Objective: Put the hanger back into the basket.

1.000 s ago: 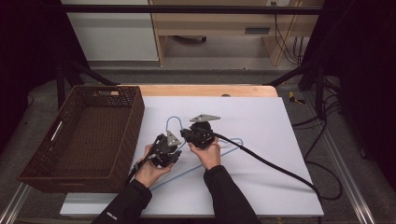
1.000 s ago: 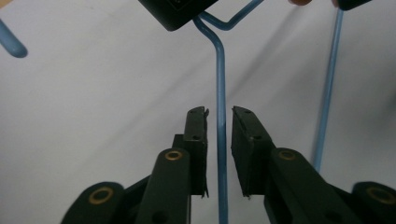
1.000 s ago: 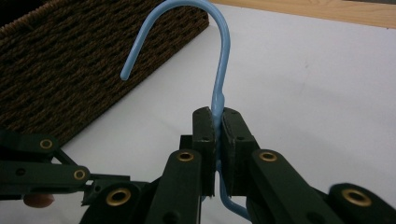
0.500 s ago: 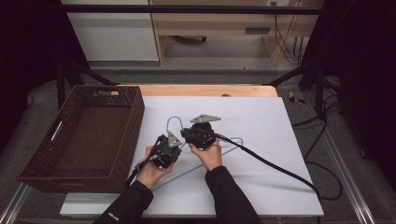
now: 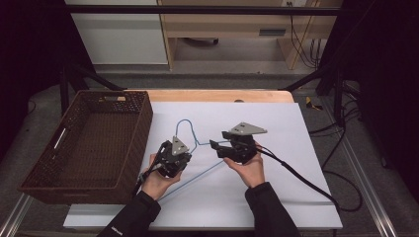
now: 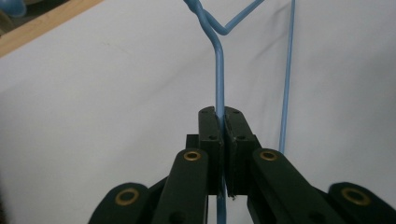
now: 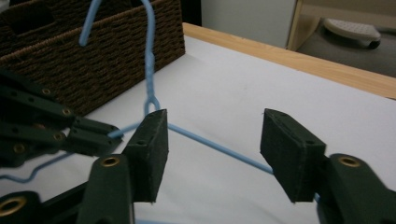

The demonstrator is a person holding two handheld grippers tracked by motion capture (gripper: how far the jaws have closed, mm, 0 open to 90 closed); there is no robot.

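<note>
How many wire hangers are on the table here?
1. A blue wire hanger lies on the white table beside the wicker basket; the left gripper is shut on its wire, and the right gripper is open beside it. None seen in the basket.

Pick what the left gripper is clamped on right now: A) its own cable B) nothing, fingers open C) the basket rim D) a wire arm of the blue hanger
D: in the left gripper view the left gripper has its fingers pressed together on the thin wire of the blue hanger, just below the twisted neck; the basket sits apart at the left.
</note>
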